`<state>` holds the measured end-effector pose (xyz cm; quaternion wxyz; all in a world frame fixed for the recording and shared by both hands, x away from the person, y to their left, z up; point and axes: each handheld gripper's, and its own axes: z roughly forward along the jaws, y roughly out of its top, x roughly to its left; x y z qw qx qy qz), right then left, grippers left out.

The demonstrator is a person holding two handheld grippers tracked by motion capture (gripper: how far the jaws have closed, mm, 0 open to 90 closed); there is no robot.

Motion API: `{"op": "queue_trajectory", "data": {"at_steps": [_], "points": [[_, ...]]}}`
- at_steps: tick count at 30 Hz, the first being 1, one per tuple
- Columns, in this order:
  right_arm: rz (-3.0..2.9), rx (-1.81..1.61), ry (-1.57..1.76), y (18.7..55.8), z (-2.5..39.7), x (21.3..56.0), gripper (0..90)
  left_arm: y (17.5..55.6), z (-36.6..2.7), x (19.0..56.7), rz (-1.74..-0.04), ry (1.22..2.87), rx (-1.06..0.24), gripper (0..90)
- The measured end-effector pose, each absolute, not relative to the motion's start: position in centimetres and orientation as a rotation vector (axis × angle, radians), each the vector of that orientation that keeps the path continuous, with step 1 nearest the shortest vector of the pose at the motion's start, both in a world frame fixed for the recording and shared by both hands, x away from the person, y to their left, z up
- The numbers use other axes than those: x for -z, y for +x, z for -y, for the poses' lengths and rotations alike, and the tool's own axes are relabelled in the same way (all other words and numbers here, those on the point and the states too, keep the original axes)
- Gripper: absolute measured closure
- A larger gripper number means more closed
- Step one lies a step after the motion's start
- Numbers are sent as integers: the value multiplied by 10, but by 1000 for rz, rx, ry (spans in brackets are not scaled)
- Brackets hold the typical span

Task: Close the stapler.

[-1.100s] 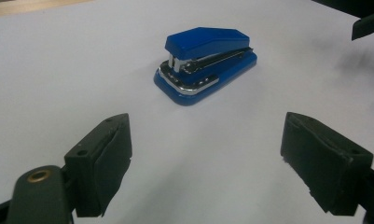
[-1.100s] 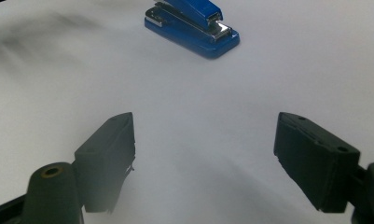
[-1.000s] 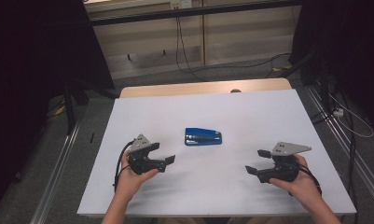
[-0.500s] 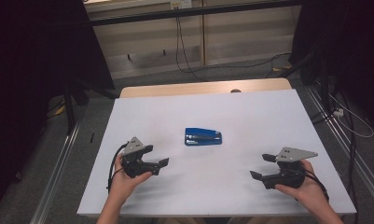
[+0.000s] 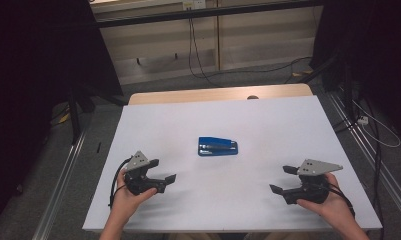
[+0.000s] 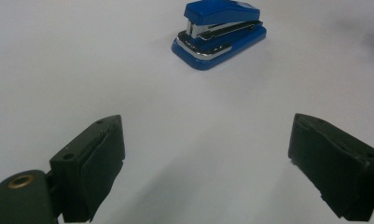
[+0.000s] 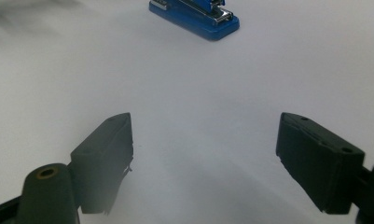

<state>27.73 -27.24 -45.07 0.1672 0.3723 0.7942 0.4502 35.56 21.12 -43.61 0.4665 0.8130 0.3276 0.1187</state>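
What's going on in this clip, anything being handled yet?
Not yet. A person sits at a white table with a two-jaw gripper in each hand. The left gripper and the right gripper both rest near the person's edge of the table, jaws wide open and empty. A blue stapler lies closed near the middle of the table, between and beyond the two grippers, apart from both. Each gripper points roughly toward it.

Stapler (image 5: pixel 217 147) mid-table (image 5: pixel 268 120), between and beyond both tongs.
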Motion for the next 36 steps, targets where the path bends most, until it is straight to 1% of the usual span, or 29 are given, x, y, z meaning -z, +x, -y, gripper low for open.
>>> {"op": "queue_trajectory", "data": {"at_steps": [18,36], "points": [[-2260,-1279,1042,277,273,449,186,350,-228,439,-811,2006,-299,98],[-2271,-1267,1034,279,273,451,185,351,-232,440,-828,2003,-310,93]]}}
